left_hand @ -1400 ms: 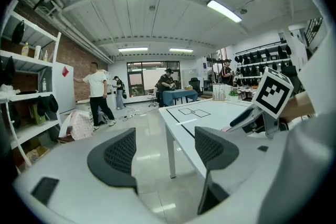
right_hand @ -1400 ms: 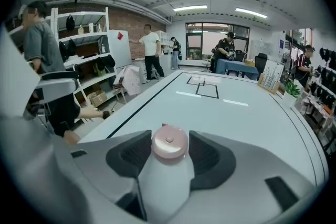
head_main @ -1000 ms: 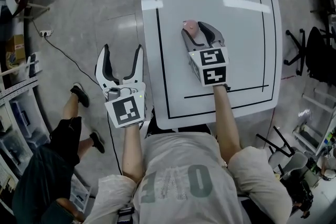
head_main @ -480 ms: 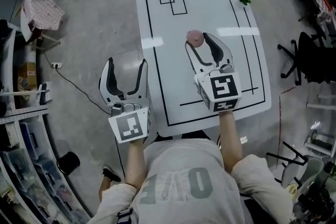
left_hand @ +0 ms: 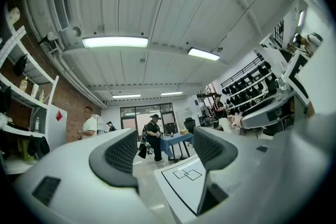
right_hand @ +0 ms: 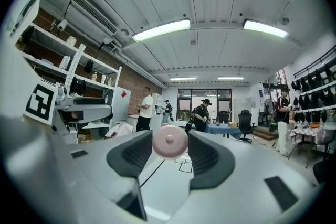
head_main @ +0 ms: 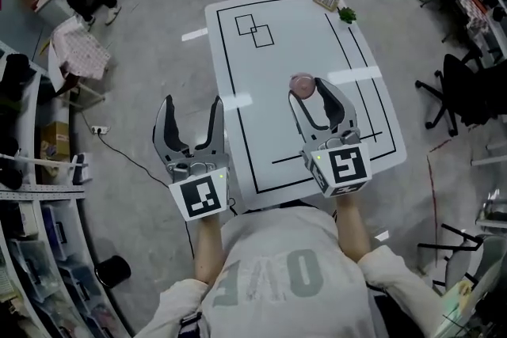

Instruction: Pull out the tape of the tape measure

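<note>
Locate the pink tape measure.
Head view, right side: the tape measure is clamped between the fingers of the right gripper, over the white table.

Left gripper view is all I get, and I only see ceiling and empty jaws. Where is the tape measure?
Observer: The pink round tape measure is between the jaws of the right gripper, which press on both of its sides.
Operator: Is it lying on the table?
Observer: No. It is held up in the air above the white table.
Operator: Is the tape sticking out yet?
Observer: No strip shows, only the round case with a little knob in its middle.
</note>
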Demonstrator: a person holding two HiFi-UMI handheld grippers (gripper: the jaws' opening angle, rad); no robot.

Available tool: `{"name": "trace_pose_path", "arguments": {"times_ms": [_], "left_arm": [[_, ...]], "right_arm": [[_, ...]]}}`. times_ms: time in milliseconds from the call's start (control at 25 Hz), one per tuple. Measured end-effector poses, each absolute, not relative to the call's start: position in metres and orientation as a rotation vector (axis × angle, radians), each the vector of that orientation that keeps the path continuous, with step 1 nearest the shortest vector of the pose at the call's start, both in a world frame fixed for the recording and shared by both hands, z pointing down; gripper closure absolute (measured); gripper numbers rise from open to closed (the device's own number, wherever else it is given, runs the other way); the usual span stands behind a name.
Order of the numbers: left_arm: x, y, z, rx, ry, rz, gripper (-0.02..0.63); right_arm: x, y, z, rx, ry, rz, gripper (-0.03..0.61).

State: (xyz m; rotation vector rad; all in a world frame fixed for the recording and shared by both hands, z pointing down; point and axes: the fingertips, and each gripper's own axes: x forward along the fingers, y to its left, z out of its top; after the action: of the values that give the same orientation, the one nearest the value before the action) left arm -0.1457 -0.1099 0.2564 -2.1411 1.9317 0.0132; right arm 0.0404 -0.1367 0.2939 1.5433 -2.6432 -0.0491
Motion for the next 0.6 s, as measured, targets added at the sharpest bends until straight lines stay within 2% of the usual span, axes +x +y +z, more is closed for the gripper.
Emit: {"name": "trace_pose_path", "arguments": {"times_ms": [320,600], "left_arm": [[-0.118,-0.094,0.246,-2.258,1.670,-0.011,0.287],[-0.071,-0.071,0.263,-2.371,1.160,-0.278,0.301]], "right_arm": [[0.029,-0.113,0.283,1.380,-2.692,-0.135,0.351],[-0.004,-0.080,0.261,0.982,-2.809,-0.428,0.351]]}}
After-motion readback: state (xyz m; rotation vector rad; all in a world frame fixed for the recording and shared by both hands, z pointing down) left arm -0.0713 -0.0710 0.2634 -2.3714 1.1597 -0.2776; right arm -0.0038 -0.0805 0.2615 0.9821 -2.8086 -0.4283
